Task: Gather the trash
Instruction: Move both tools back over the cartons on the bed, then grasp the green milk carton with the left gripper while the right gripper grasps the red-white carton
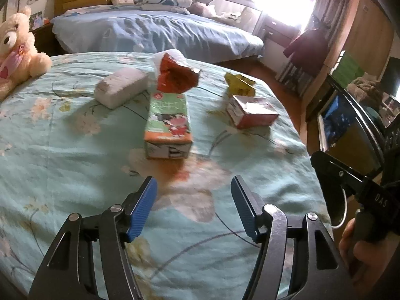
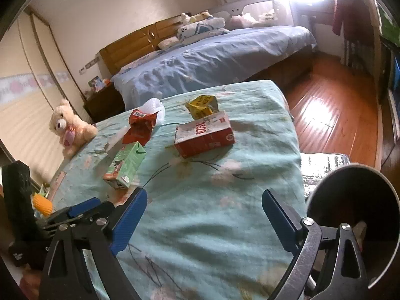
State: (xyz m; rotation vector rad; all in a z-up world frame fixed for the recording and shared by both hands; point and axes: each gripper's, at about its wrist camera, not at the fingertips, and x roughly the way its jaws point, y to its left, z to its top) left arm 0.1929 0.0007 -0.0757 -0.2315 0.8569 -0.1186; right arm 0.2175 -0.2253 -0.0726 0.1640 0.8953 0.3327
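Several pieces of trash lie on a teal flowered bedspread point(image 1: 62, 155). A green and orange drink carton point(image 1: 168, 122) point(image 2: 125, 166) lies in the middle. Behind it is a red snack wrapper point(image 1: 176, 75) point(image 2: 141, 127), a white tissue pack point(image 1: 120, 87) to its left, and crumpled white paper point(image 2: 153, 106). To the right lie a red and white box point(image 1: 251, 111) point(image 2: 203, 135) and a yellow wrapper point(image 1: 240, 83) point(image 2: 202, 106). My left gripper point(image 1: 193, 205) is open and empty, just short of the carton. My right gripper point(image 2: 203, 222) is open and empty over bare bedspread.
A round metal bin point(image 2: 355, 222) stands at the bed's right edge. A cream teddy bear point(image 1: 17, 50) point(image 2: 71, 127) sits at the left. A blue bed point(image 1: 155, 30) lies beyond. Wooden floor point(image 2: 332, 117) and shelving are at the right. An orange spiky ball point(image 2: 43, 203) lies at the left.
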